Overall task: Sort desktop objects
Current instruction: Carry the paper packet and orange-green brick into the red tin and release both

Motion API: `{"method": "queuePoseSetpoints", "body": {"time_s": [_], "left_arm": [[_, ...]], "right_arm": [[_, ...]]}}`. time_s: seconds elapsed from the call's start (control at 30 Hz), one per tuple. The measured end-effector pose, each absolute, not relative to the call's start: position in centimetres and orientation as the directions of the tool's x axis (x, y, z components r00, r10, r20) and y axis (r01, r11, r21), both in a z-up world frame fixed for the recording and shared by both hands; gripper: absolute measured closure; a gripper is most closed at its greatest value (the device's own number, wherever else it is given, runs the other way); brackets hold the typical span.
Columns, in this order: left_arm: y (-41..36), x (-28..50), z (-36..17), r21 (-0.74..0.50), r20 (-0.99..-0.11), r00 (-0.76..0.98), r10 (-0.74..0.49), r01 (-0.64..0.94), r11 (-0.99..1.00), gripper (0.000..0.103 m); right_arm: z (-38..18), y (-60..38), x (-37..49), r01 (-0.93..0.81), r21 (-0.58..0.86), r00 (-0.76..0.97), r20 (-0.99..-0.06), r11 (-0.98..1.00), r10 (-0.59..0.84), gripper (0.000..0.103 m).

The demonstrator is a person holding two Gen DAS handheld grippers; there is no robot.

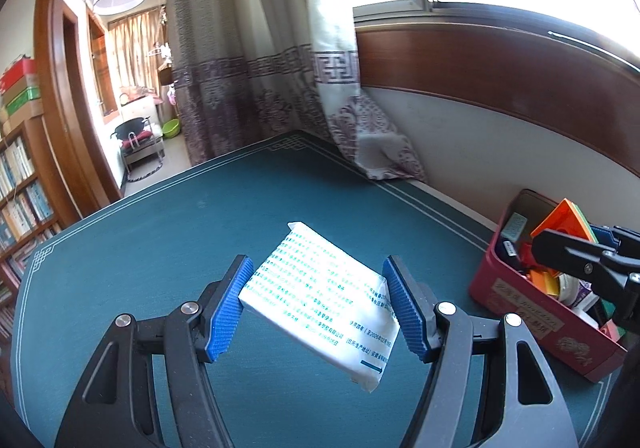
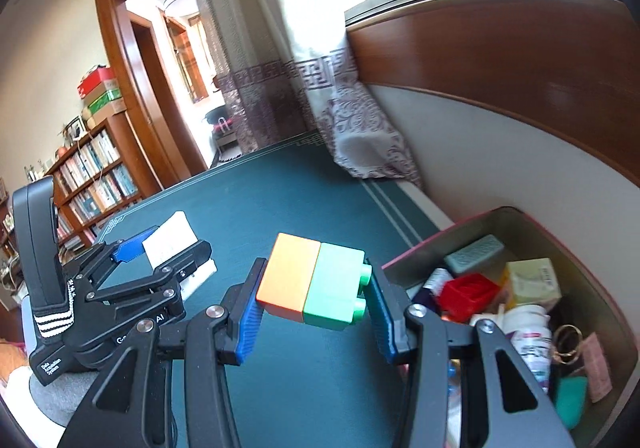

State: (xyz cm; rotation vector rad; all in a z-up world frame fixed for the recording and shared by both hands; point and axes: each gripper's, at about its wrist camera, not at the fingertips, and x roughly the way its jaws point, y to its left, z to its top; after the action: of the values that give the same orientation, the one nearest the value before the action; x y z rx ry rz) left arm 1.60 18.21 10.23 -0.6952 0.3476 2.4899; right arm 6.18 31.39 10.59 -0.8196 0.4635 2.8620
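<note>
- The left gripper (image 1: 318,302) has its blue fingers (image 1: 226,308) clamped on a white packet (image 1: 320,298) — held tilted, clear above the desk (image 1: 160,232).
- The right gripper (image 2: 314,304) has its fingers closed on a toy block (image 2: 316,282), orange half and green half, also lifted off the desk.
- Just right of both sits the red tin (image 2: 420,248), already crowded — bottle, small boxes, keyring, other bits.
- The desk in view looks bare, so sorting seems nearly done; what is left, I judge, is dropping these two into the tin.
</note>
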Motion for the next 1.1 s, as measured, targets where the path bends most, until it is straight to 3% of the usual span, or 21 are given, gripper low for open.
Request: {"method": "queuePoseSetpoints", "body": {"time_s": [0.73,1.1], "left_arm": [[26.2,5.3,10.4,0.139,-0.552,-0.663,0.506,-0.671,-0.728,0.033],[29.8,6.3,10.0,0.078,-0.596,-0.564,0.572,-0.749,-0.658,0.033]], "right_arm": [[11.5,38.1,13.2,-0.340,0.279,-0.852,-0.495,-0.898,0.169,0.052],[10.7,41.0,15.5,-0.408,0.277,-0.826,-0.518,-0.870,0.222,0.052]]}}
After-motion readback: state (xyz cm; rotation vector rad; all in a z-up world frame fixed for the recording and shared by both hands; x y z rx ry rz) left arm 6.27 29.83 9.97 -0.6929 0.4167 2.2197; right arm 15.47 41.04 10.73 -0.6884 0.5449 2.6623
